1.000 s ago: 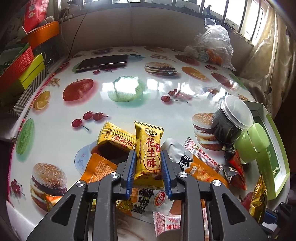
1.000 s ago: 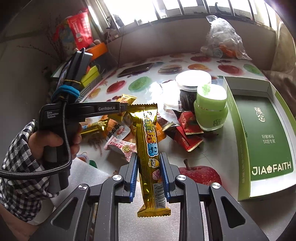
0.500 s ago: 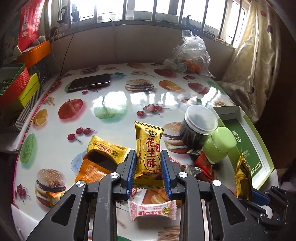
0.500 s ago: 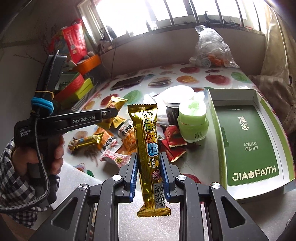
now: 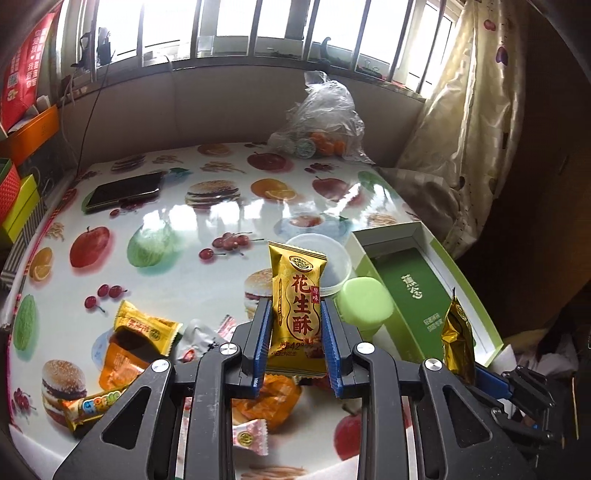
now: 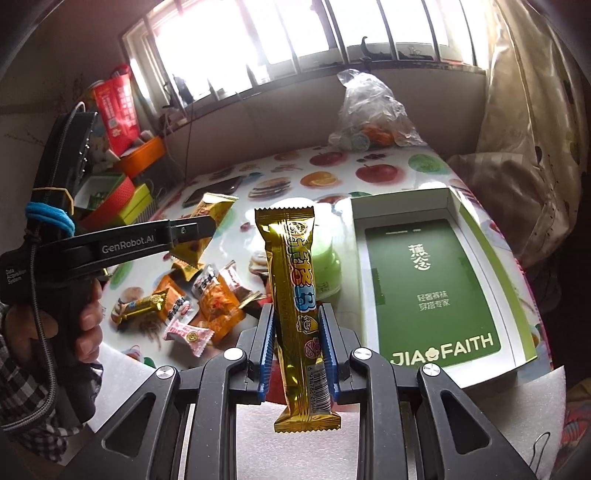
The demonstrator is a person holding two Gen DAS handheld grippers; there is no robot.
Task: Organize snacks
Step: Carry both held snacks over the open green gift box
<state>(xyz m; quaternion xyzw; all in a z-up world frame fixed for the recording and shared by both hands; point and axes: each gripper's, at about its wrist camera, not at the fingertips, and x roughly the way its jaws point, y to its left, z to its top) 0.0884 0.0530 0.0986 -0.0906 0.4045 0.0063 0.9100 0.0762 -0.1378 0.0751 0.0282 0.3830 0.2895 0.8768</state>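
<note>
Gripping gold snacks aloft: left tongs (image 5: 296, 341), right tongs (image 6: 297, 349).

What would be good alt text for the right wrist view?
The right gripper grips a long gold snack bar upright above a fruit-print table. An open green box lies to its right; loose snacks and the left gripper are on its left.

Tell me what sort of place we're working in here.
Most likely a room in someone's home: a table under a fruit-and-burger print cover, set against a barred window with a curtain, a phone lying on it.
</note>
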